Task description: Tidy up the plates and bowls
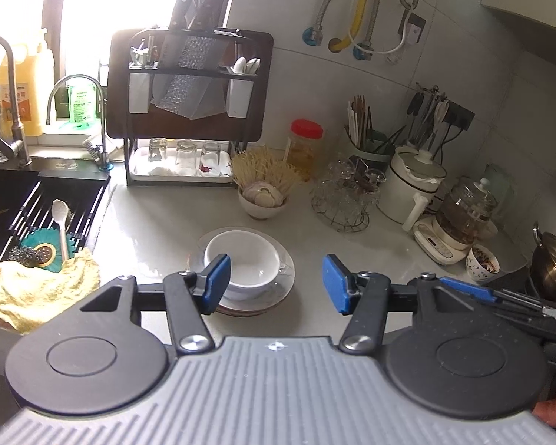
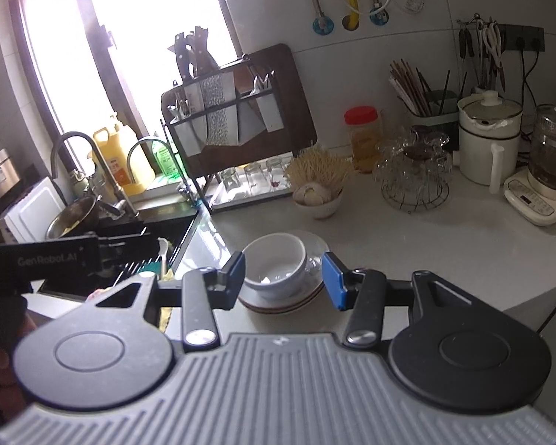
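A white bowl (image 1: 246, 259) sits on a stack of plates (image 1: 278, 289) on the pale counter, near its front edge. My left gripper (image 1: 276, 283) is open and empty, above and just in front of the stack, its left fingertip over the bowl's near rim. In the right wrist view the same bowl (image 2: 276, 263) and plates (image 2: 285, 302) lie between the open fingers of my right gripper (image 2: 286, 278), which holds nothing. I cannot tell whether either gripper touches the bowl. A clear glass dish seems to lie under the bowl.
A small bowl of garlic (image 1: 263, 198) and a noodle bundle (image 1: 265, 168) stand behind the stack. A glass rack (image 1: 343, 196), white pot (image 1: 413, 181) and kettle (image 1: 459, 218) are at right. The sink (image 1: 37, 207) with a yellow cloth (image 1: 37, 289) is at left.
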The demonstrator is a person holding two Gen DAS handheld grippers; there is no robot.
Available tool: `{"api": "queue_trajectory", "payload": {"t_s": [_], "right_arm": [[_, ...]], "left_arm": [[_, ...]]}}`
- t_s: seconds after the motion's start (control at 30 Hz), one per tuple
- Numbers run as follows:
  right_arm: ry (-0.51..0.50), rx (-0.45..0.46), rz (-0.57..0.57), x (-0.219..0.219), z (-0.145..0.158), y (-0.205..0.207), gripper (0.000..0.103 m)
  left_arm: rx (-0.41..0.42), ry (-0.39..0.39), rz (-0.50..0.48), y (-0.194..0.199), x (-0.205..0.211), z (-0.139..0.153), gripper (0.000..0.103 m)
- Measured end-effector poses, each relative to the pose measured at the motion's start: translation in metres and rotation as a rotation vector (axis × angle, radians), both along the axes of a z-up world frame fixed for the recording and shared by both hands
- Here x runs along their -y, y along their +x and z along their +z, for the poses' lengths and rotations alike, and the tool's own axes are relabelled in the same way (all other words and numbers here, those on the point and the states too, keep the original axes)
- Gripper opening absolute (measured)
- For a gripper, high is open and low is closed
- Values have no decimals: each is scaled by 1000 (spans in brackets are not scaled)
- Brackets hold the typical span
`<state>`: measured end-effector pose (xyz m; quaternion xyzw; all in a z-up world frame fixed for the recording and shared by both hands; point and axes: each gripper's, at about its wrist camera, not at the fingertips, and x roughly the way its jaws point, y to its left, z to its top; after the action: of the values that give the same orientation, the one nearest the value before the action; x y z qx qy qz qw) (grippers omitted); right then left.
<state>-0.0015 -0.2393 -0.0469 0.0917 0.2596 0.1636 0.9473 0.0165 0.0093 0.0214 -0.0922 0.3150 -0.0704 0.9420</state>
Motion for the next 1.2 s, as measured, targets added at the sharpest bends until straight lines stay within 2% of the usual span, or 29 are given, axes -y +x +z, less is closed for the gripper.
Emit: {"api": "queue_trajectory", "payload": {"t_s": [0.2,0.27,0.33,0.37,0.4,0.43,0.53,0.63,0.67,0.77,0.8,0.93,0.97,1.2], "right_arm": [[-18,3,-12,-1,-1,-2,50],[-26,13,-18,-2,-1,-2,57],[-34,17,-20,-2,-1,-1,57],[-39,15,-17,-2,-1,-1,61],[-40,17,-15,-3,-2,-1,71],[-39,22,-17,-3,-2,-2,75],[-50,15,-13,-4,-5,0,76],[-51,5,-18,-5,-7,3,76],[-53,2,-21,-5,-7,4,76],[-50,-1,-27,-5,-8,8,88],[-59,-2,-36,-6,-8,9,94],[-75,1,-50,-9,-8,11,96],[-71,0,-51,-9,-8,12,103],[-72,-7,-54,-16,-10,12,103]], "left_arm": [[-8,4,20,-5,-7,-3,62],[-15,9,22,-7,-9,-5,63],[-23,11,20,-8,-11,-7,71],[-27,13,20,-8,-12,-8,72],[-32,15,23,-8,-13,-10,75],[-36,18,26,-9,-14,-11,77],[-42,41,39,-10,-17,-13,90],[-43,61,55,-9,-20,-13,95],[-45,74,62,-9,-21,-13,96],[-47,110,89,-7,-23,-12,98],[-47,115,97,-7,-23,-12,99],[-51,129,99,-4,-25,-12,99],[-52,135,98,-3,-25,-12,100],[-65,154,85,0,-24,-16,100]]}}
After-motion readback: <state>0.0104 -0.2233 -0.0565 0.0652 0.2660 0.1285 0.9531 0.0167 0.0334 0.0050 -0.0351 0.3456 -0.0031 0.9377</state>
